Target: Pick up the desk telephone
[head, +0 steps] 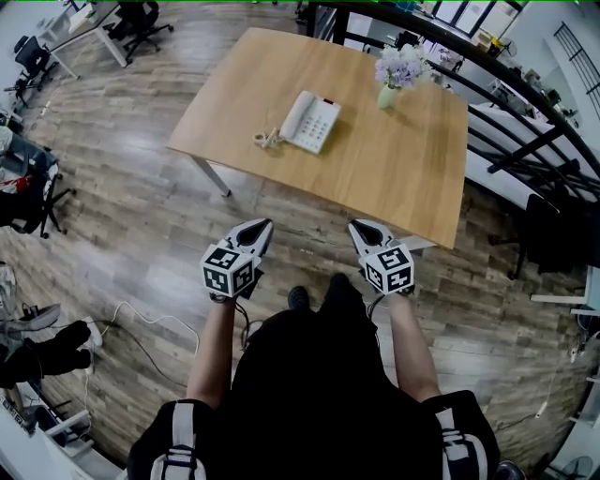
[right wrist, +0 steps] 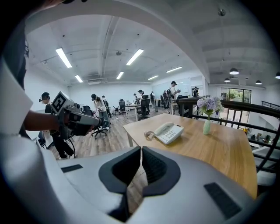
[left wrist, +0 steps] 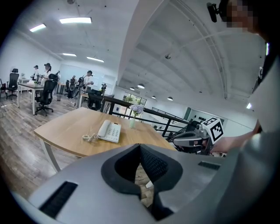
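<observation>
A white desk telephone [head: 309,121] with a coiled cord lies on the wooden table [head: 403,178], near its left part. The telephone [left wrist: 109,131] also shows in the left gripper view, and the telephone [right wrist: 168,132] in the right gripper view. My left gripper [head: 262,227] and right gripper [head: 358,228] hover over the floor short of the table's near edge, well apart from the phone. Both are shut with nothing between the pads. In its own view the left gripper [left wrist: 140,146] points at the table; so does the right gripper [right wrist: 141,150].
A small vase of pale flowers [head: 398,70] stands at the table's far side. A black railing [head: 525,141] runs to the right of the table. Office chairs [head: 141,23] and desks stand at the far left. Cables [head: 141,323] lie on the wood floor.
</observation>
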Motion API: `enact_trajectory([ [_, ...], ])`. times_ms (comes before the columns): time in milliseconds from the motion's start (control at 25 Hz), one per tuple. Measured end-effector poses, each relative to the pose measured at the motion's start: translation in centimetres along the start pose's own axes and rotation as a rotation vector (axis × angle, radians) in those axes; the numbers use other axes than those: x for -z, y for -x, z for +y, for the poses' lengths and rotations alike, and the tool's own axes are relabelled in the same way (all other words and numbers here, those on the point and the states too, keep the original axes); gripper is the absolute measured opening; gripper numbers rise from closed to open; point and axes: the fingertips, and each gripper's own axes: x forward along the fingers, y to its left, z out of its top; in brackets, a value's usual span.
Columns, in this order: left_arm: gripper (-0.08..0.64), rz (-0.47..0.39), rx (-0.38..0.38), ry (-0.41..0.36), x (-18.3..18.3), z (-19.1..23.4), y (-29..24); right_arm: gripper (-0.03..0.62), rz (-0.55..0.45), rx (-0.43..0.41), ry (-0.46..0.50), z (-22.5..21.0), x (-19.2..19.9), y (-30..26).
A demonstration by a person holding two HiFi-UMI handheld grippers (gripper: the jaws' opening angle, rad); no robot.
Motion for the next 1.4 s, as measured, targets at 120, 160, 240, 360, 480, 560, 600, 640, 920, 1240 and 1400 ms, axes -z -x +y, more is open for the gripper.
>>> enact_trajectory([
  [120,0.021,-0.016,0.012,0.008,-0.3,0.2,0.0,0.026,-0.005,-0.001,-0.005,-0.4,-0.3,-0.7],
  [160,0.021,-0.026,0.02,0.014,-0.4,0.3,0.0,0.026,-0.007,-0.004,-0.006,-0.5,-0.4,-0.9],
  [240,0.021,-0.03,0.021,0.025,-0.6,0.3,-0.2,0.026,-0.004,-0.015,-0.007,-0.7,-0.4,-1.4],
  [360,0.021,-0.016,0.001,0.029,-0.7,0.9,-0.9,0.026,0.01,-0.039,-0.01,-1.3,-0.3,-2.4],
  [480,0.021,-0.01,-0.015,0.03,-1.3,1.6,-1.7,0.026,0.01,-0.053,-0.009,-2.1,-0.9,-3.5],
  [560,0.021,-0.007,-0.024,0.025,-1.8,2.2,-2.3,0.026,0.004,-0.056,-0.009,-2.9,-1.7,-4.1],
  [600,0.021,-0.006,-0.029,0.025,-2.0,2.5,-2.7,0.026,0.003,-0.057,-0.008,-3.3,-2.0,-4.4],
  [640,0.021,-0.005,-0.032,0.027,-2.3,2.7,-3.1,0.026,0.005,-0.058,-0.007,-3.7,-2.3,-4.7],
  [920,0.021,-0.001,-0.048,0.036,-4.4,4.2,-7.3,0.026,0.024,-0.067,-0.007,-8.0,-3.3,-7.0],
  [1240,0.021,0.011,-0.116,0.056,-6.5,6.1,-9.8,0.026,0.036,-0.11,-0.02,-12.4,-5.3,-10.2],
  [1400,0.021,0.006,-0.16,0.076,-8.0,7.1,-10.6,0.026,0.046,-0.159,-0.001,-13.2,-6.5,-12.2],
])
